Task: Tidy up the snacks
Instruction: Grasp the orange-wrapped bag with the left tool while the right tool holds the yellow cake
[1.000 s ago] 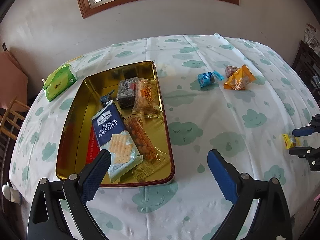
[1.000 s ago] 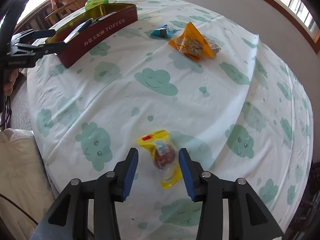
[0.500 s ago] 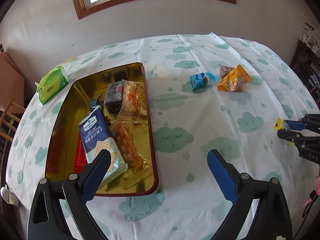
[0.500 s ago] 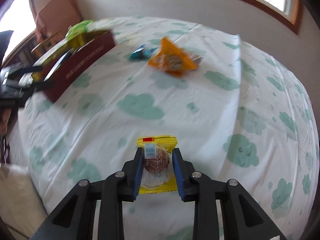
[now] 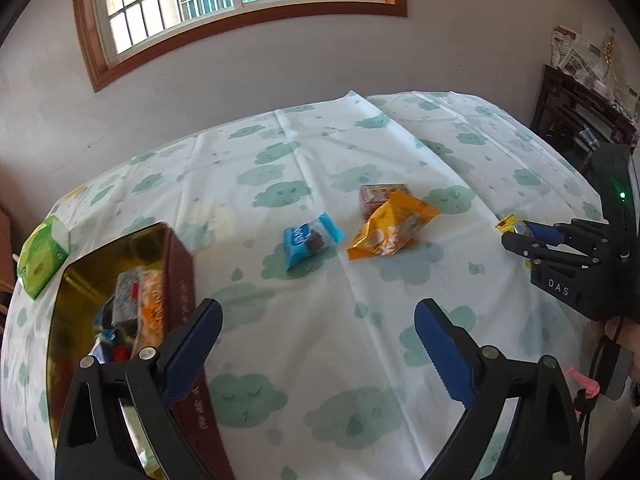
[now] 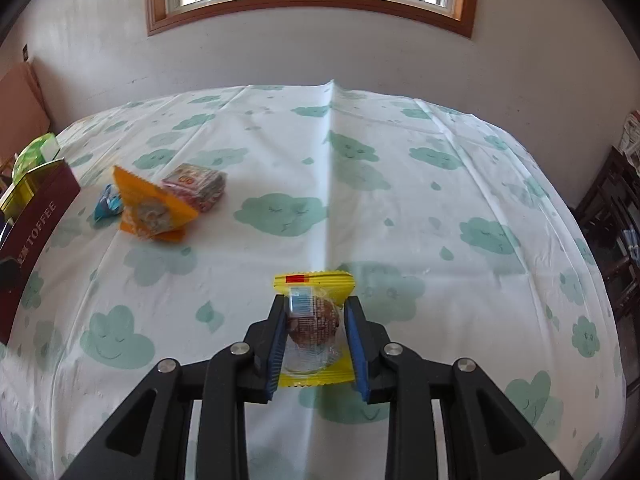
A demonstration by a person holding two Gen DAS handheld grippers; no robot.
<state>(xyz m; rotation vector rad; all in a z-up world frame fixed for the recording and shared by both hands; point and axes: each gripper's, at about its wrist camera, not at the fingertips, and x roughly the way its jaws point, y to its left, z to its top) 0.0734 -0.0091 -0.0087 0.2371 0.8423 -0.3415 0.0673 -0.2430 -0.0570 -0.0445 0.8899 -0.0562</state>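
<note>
My right gripper (image 6: 314, 314) is shut on a yellow-wrapped snack (image 6: 314, 320) and holds it above the tablecloth; it also shows in the left wrist view (image 5: 520, 232) at the right. My left gripper (image 5: 316, 344) is open and empty, just right of the maroon toffee tin (image 5: 182, 280) with gold inside that holds several snacks. On the cloth lie a blue packet (image 5: 310, 240), an orange bag (image 5: 394, 226) and a red packet (image 5: 378, 196). The right wrist view shows the orange bag (image 6: 150, 208), red packet (image 6: 196, 186), blue packet (image 6: 106, 202) and tin (image 6: 36, 216) at the left.
A green tissue pack (image 5: 42, 254) lies beyond the tin at the table's left edge. The round table has a cloud-print cloth (image 5: 300, 184). A dark wooden cabinet (image 5: 580, 108) stands at the right by the wall. A window is above.
My right gripper closed on the yellow snack, lifted it off the cloth and turned toward the window wall. My left gripper swung right and lower, so the tin slid to the frame's left.
</note>
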